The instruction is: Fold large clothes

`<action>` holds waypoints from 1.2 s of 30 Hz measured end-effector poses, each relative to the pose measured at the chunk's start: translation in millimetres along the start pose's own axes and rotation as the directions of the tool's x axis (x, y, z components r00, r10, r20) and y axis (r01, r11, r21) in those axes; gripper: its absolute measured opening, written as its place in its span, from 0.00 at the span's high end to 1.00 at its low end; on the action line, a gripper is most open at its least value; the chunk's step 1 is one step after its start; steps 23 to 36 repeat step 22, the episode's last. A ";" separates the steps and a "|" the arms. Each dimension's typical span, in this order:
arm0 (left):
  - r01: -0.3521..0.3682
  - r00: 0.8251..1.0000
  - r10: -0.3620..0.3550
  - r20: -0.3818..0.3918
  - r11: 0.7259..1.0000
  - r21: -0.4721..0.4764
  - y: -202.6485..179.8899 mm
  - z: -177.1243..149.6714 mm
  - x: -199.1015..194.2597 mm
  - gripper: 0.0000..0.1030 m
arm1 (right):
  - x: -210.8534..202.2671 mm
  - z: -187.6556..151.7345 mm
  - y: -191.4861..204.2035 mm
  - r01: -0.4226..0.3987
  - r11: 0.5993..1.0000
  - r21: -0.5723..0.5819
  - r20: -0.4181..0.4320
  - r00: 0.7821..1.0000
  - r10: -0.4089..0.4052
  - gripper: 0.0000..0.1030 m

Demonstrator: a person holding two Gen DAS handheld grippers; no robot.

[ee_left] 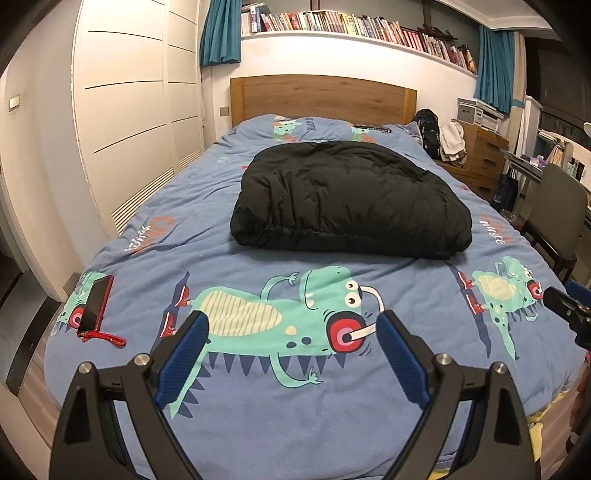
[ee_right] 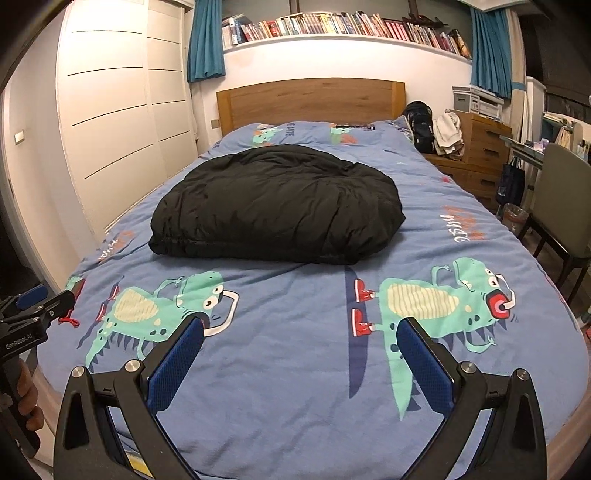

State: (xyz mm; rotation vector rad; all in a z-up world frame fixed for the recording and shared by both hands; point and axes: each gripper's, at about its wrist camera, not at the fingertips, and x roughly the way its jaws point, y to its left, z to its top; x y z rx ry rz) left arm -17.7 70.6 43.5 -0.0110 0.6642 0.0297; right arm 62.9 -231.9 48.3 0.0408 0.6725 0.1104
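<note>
A black padded coat (ee_left: pixel 349 199), folded into a thick bundle, lies mid-bed on a blue dinosaur-print duvet (ee_left: pixel 258 387), well ahead of both grippers and touched by neither. L gripper (ee_left: pixel 291 328) is held over the foot of the bed w/ fingers spread apart, nothing between the blue pads (ee_left: pixel 183 360); through the gap shows a green cartoon dinosaur (ee_left: pixel 280 321). R gripper (ee_right: pixel 301 334) is held the same way beside it, jaws apart, empty, over bare duvet. In the right wrist view the coat (ee_right: pixel 277 206) sits ahead and slightly left; in the left wrist view, ahead and slightly right.

Near the bed's left edge: a phone in a red case (ee_left: pixel 96 304) w/ a red strap. Behind the bed, a wooden headboard (ee_left: pixel 321 99); above it a shelf packed w/ books (ee_left: pixel 351 24). At right, a wooden drawer unit (ee_right: pixel 476 147) w/ light clothes heaped on top, a black backpack (ee_right: pixel 419 125) beside it.
</note>
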 end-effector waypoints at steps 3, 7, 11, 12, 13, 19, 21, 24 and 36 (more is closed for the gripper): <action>0.002 1.000 -0.002 0.009 1.000 0.003 -2.0 -1.1 -3.1 0.10 | -1.6 -2.8 -4.9 0.007 1.000 0.005 -0.002 1.000 -0.007 0.01; 0.000 1.000 0.000 0.017 1.000 0.004 -3.1 -3.5 -6.6 0.10 | -5.1 -6.1 -11.1 0.021 1.000 0.009 0.005 1.000 -0.021 0.01; -0.002 1.000 0.002 0.019 1.000 0.011 -4.0 -5.2 -8.1 0.10 | -7.2 -8.2 -16.8 0.036 0.999 0.017 0.010 0.999 -0.036 0.01; -0.001 1.000 0.001 0.018 1.000 0.011 -3.9 -5.7 -8.0 0.10 | -7.9 -9.1 -18.1 0.041 0.999 0.020 0.011 0.999 -0.041 0.01; -0.001 1.000 0.001 0.017 1.000 0.011 -3.8 -6.6 -8.1 0.10 | -8.6 -10.0 -19.1 0.045 0.999 0.021 0.013 0.999 -0.045 0.01; 0.004 1.000 -0.004 0.004 1.000 0.003 -2.8 -10.3 -7.1 0.10 | -10.4 -15.4 -23.1 0.060 0.998 0.016 0.010 0.998 -0.060 0.01; 0.003 1.000 -0.003 0.005 1.000 0.007 -3.1 -11.4 -7.6 0.10 | -10.7 -16.5 -24.7 0.062 0.998 0.017 0.008 0.998 -0.062 0.01; 0.000 1.000 0.000 0.005 1.000 0.009 -3.7 -11.7 -8.0 0.10 | -11.1 -16.9 -25.3 0.063 0.998 0.018 0.009 0.998 -0.063 0.01; 0.000 1.000 0.000 0.005 1.000 0.009 -3.7 -11.7 -8.0 0.10 | -11.1 -16.9 -25.3 0.063 0.998 0.018 0.009 0.998 -0.063 0.01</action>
